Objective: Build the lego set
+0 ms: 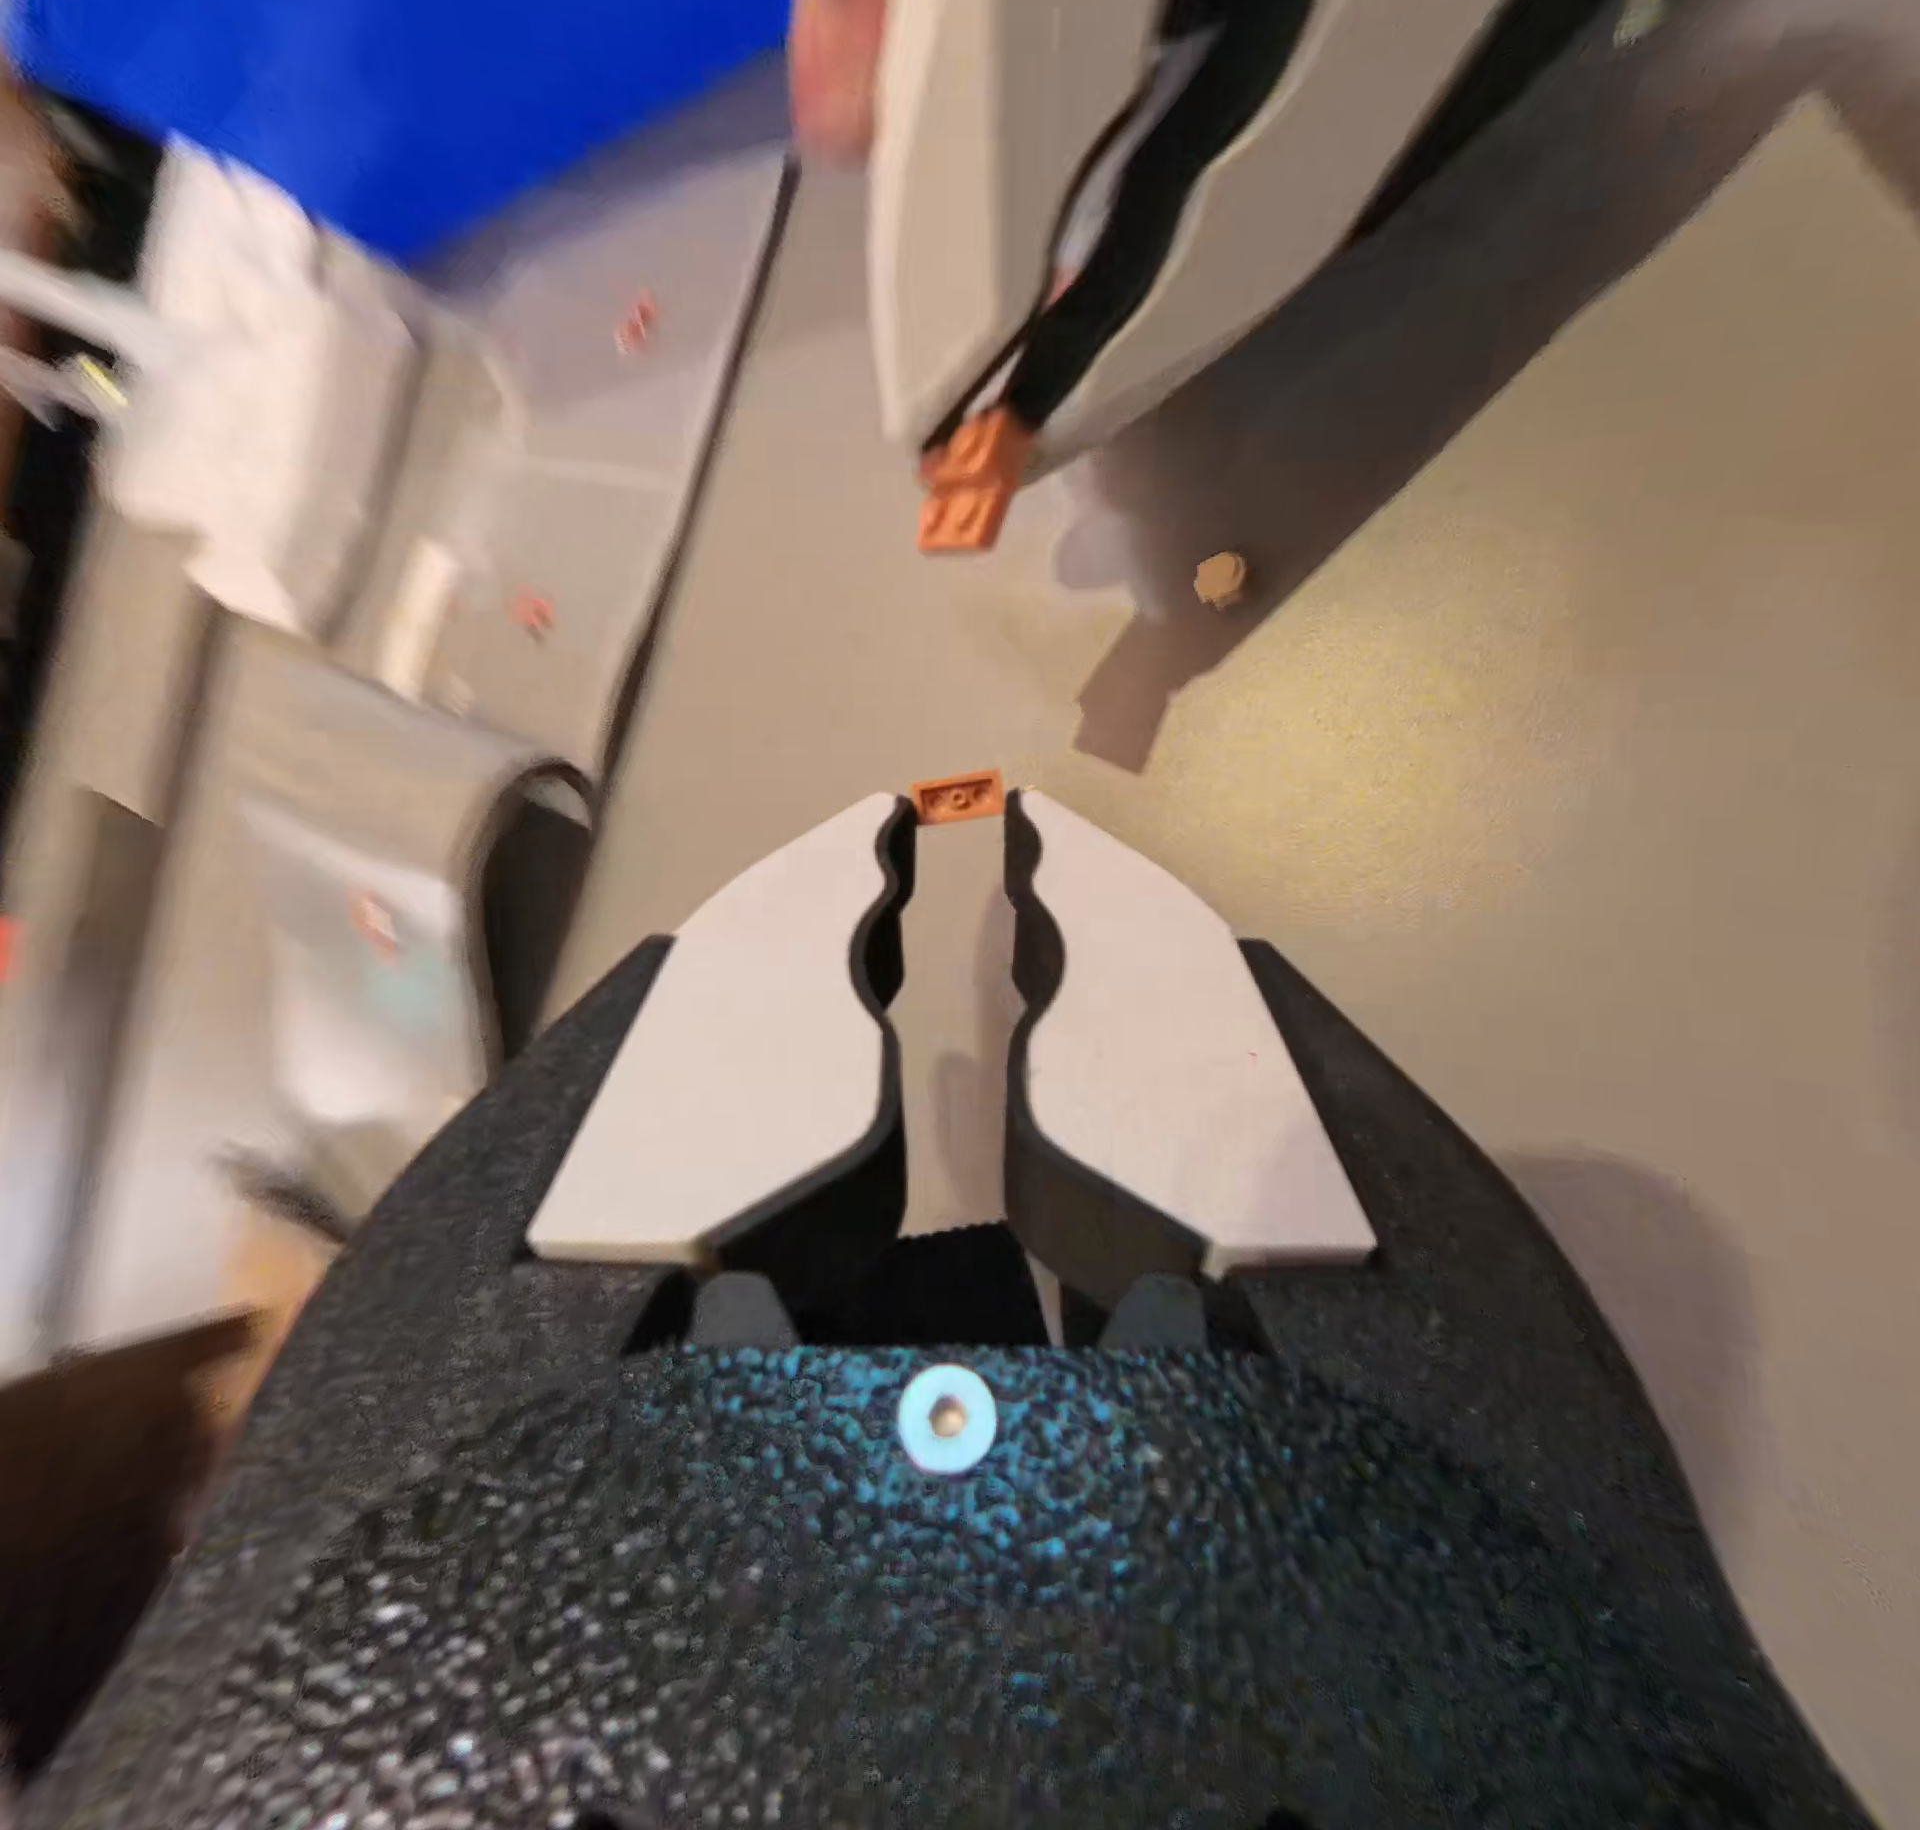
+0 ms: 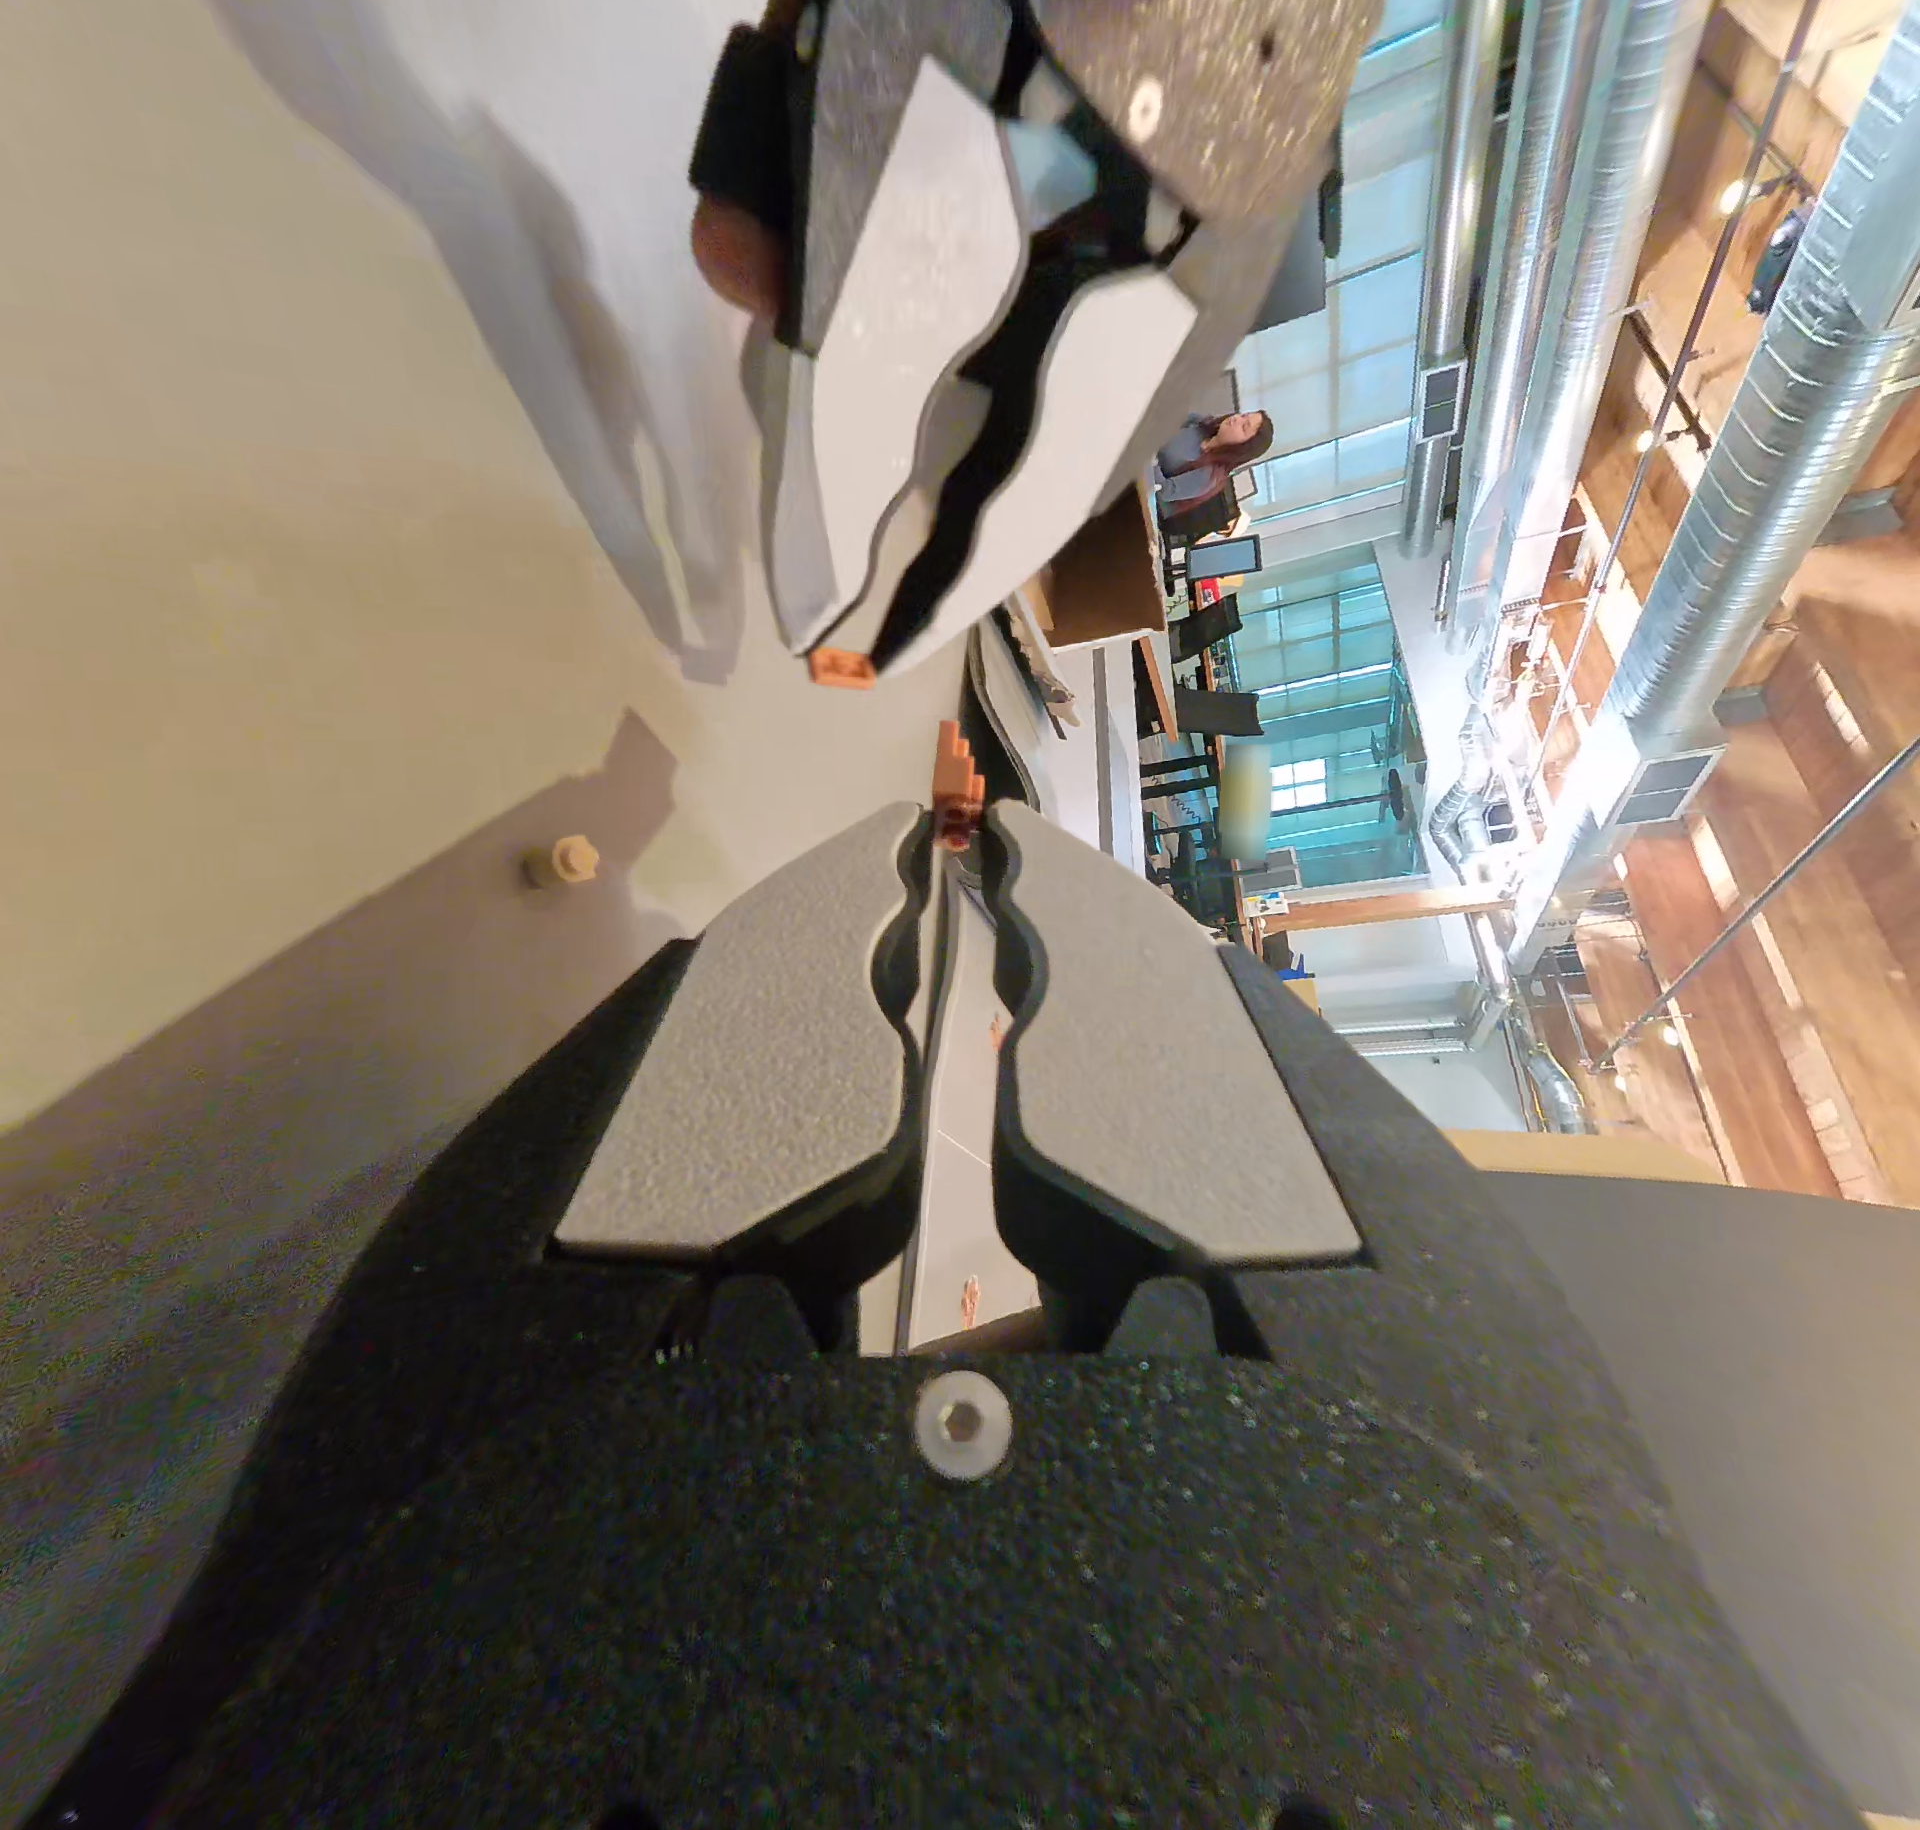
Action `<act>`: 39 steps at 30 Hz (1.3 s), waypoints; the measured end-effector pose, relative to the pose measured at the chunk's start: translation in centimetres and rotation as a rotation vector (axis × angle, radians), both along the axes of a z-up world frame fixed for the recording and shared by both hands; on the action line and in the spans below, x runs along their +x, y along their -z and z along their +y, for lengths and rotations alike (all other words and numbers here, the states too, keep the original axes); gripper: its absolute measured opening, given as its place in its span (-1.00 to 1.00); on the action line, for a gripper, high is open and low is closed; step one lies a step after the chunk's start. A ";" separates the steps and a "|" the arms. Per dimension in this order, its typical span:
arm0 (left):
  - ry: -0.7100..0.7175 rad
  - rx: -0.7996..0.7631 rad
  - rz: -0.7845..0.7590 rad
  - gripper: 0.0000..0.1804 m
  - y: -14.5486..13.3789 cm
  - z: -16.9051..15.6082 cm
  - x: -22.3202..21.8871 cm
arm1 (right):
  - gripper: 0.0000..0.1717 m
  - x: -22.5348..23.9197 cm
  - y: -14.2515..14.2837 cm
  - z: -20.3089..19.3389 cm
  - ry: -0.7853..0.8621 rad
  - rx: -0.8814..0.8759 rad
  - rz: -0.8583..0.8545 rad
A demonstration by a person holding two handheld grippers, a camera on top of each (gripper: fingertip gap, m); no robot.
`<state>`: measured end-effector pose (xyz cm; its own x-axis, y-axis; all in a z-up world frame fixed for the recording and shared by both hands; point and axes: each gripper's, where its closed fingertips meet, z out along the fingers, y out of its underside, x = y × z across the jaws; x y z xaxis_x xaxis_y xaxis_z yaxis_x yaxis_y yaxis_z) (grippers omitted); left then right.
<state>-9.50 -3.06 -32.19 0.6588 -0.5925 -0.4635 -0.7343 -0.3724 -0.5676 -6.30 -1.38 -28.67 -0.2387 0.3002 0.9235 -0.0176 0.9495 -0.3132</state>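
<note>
My left gripper (image 1: 958,808) is shut on a small flat orange brick (image 1: 958,798), which its fingertips pinch by the two short ends. The same brick (image 2: 844,666) shows at that gripper's tips in the right wrist view, held above the table. My right gripper (image 2: 954,824) is shut on the lower end of an orange stepped stack of bricks (image 2: 954,778). In the left wrist view this stack (image 1: 966,497) sticks out of the right gripper's tips. The two grippers face each other a short way apart.
A small tan round piece (image 1: 1218,578) (image 2: 561,864) lies on the pale table (image 1: 1455,845). Blurred white boxes (image 1: 312,378) stand at the left past the table's edge. A large room with ducts and a seated person (image 2: 1210,466) lies beyond.
</note>
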 end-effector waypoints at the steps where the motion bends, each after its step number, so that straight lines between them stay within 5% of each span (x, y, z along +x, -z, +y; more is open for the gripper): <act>1: 0.064 0.065 0.083 -0.82 -0.7 0.1 0.3 | -0.91 0.0 0.0 0.1 0.003 0.000 0.001; 4: 0.186 0.170 0.208 -0.72 -1.9 -0.2 1.0 | -0.91 0.0 -0.1 0.3 0.007 -0.002 0.002; 11: 0.126 0.017 0.077 -0.64 -0.3 -0.9 -0.2 | -0.91 0.1 -0.3 0.6 0.016 0.002 0.004; 25: 0.245 -0.235 -0.195 -0.72 2.3 0.3 3.9 | -0.91 1.1 -0.2 1.3 0.019 -0.040 -0.024; 30: 0.199 -0.312 -0.180 -1.00 3.5 0.7 3.5 | -0.91 1.1 0.0 1.1 0.011 -0.048 -0.035; 36: 0.268 -0.053 0.092 -1.00 0.7 1.9 2.2 | -0.91 1.1 -0.5 1.5 0.029 -0.056 -0.017; 39: 0.234 -0.147 -0.003 -1.00 1.1 1.1 3.1 | -0.91 1.0 -0.5 1.9 0.046 -0.053 -0.018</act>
<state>-6.40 -1.98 -33.32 0.4973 -0.7895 -0.3596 -0.8085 -0.2715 -0.5221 -5.33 0.55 -28.21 -0.2405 0.3598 0.9015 0.0316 0.9312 -0.3632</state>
